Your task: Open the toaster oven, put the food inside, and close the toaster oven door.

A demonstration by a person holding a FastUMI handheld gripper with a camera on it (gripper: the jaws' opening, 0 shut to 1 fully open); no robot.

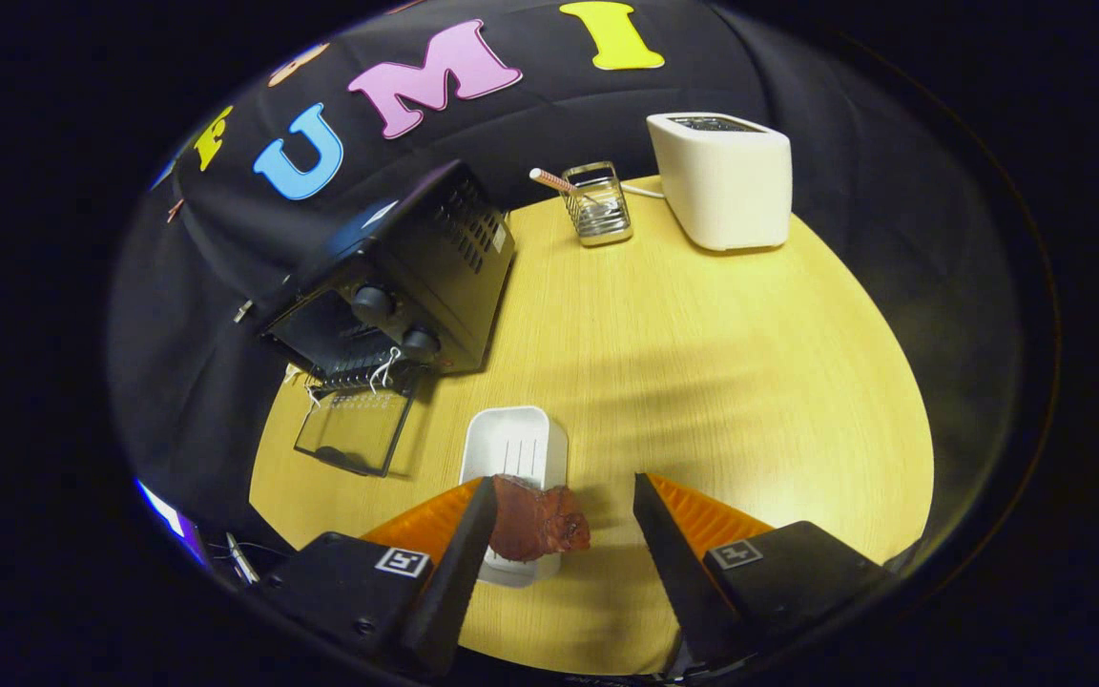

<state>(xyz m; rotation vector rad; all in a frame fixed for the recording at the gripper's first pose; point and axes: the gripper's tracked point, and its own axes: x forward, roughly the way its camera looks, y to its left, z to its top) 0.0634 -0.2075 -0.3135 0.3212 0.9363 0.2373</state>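
Black toaster oven (416,277) with two round knobs sits at the far left corner of the round yellow wood-grain tabletop (702,363), turned at an angle. Its glass door (354,434) is swung fully down and lies flat on the tabletop near the left edge; the oven cavity with its wire rack is exposed. White string hangs off the door hinge area.

Small white rectangular plastic tray (516,447) lies toward the near edge, just right of the open door and apart from it. A reddish-brown chunk of meat-like food (538,520) sits at the tray's near end, overhanging its rim.

Gripper (564,515): fingers spread wide, released. The food lies against the inner side of the left finger; contact cannot be confirmed. The right finger is well apart from it.

Small wire-mesh metal holder (600,205) with a striped straw leaning out stands at the far edge of the tabletop. Just to its right, a white slot toaster (723,178) stands at the far right edge, its cord trailing toward the holder.
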